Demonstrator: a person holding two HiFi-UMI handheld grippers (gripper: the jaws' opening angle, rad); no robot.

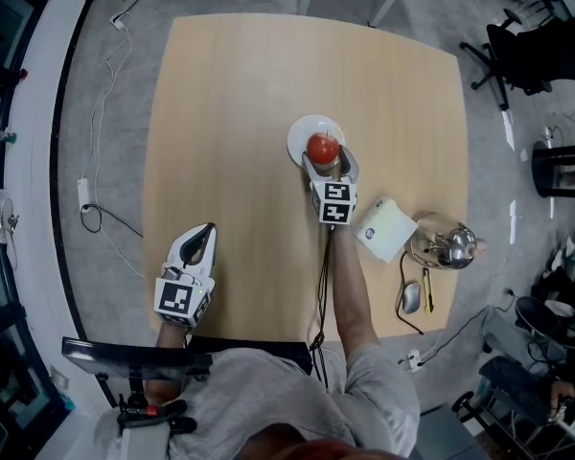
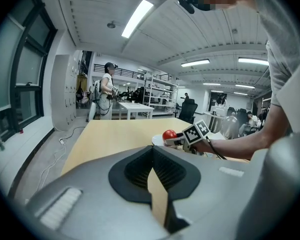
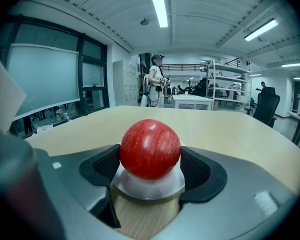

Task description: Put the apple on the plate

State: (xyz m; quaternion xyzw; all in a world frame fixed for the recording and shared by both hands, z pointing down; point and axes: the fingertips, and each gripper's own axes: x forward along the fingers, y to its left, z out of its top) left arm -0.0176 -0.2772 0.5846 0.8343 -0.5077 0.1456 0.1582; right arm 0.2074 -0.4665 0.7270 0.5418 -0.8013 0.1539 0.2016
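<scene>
A red apple (image 1: 322,148) (image 3: 150,148) sits between the jaws of my right gripper (image 1: 324,155) (image 3: 150,170), which is shut on it, both black pads touching its sides. The apple is over a small white plate (image 1: 302,130) (image 3: 149,188) near the middle of the wooden table (image 1: 230,113); I cannot tell whether it rests on the plate. My left gripper (image 1: 201,233) (image 2: 153,156) hangs shut near the table's front left edge, holding nothing. From the left gripper view the apple (image 2: 169,134), plate (image 2: 157,140) and right gripper (image 2: 176,141) show ahead to the right.
At the table's right front lie a white box (image 1: 385,228), a glass kettle (image 1: 446,244), a mouse (image 1: 411,297) and a yellow tool (image 1: 427,290). Cables run on the floor at left (image 1: 96,161). A person (image 3: 155,86) stands far behind the table.
</scene>
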